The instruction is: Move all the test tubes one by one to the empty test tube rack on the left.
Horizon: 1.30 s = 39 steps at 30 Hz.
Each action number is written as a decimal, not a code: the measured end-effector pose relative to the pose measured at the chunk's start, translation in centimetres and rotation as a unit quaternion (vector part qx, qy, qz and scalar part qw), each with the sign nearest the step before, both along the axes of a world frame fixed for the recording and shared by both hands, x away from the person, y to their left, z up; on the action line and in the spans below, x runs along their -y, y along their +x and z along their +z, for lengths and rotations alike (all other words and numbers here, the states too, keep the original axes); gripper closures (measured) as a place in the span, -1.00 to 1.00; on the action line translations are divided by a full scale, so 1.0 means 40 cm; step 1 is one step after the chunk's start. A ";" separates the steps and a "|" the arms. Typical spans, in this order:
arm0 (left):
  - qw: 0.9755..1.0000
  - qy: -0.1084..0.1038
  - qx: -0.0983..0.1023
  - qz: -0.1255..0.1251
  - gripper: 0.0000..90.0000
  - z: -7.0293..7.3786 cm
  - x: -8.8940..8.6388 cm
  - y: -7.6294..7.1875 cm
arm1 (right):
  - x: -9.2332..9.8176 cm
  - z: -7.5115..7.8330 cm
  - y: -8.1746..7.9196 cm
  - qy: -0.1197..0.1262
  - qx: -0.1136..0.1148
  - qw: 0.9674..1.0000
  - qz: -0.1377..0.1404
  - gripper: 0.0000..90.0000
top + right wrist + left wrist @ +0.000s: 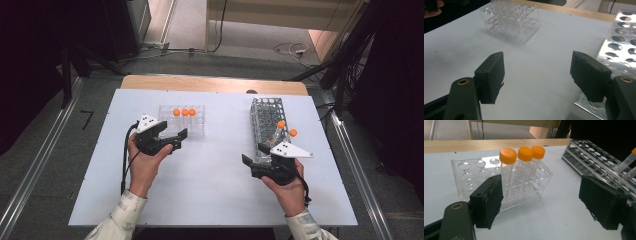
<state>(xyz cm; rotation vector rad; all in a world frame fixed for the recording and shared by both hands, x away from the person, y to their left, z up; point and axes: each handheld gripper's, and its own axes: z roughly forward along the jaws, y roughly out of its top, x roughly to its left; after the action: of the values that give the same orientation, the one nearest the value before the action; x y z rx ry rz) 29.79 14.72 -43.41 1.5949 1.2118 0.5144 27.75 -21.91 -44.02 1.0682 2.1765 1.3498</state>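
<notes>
On the white tabletop (215, 170), the left hand (142, 167) holds the left gripper (170, 134) just in front of the clear rack (182, 120). Its jaws stand wide apart with nothing between them. In the left gripper view the left gripper (549, 202) faces that clear rack (474, 173), where three orange-capped tubes (524, 170) stand upright side by side in one row.

To the right lies the metal rack (267, 125), long side running away from the person, with two more orange-capped tubes (285, 131) leaning in its near part. The right hand (290, 192) holds the right gripper (252, 155) at the near end of that rack. In the right gripper view the right gripper (536, 72) has its jaws spread, empty, above bare tabletop, the metal rack (624, 45) beside its right jaw.
</notes>
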 end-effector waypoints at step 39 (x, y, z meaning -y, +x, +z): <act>1.000 0.001 -0.003 -0.007 -0.59 -0.015 -0.012 -0.026 | 0.213 -0.037 0.057 -0.004 0.011 0.989 -0.151 -0.25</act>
<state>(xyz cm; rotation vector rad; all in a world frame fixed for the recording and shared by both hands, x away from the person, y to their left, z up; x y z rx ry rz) 28.74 15.19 -44.02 1.6063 1.2043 0.5015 30.04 -30.43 -45.51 1.3106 1.9077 1.2083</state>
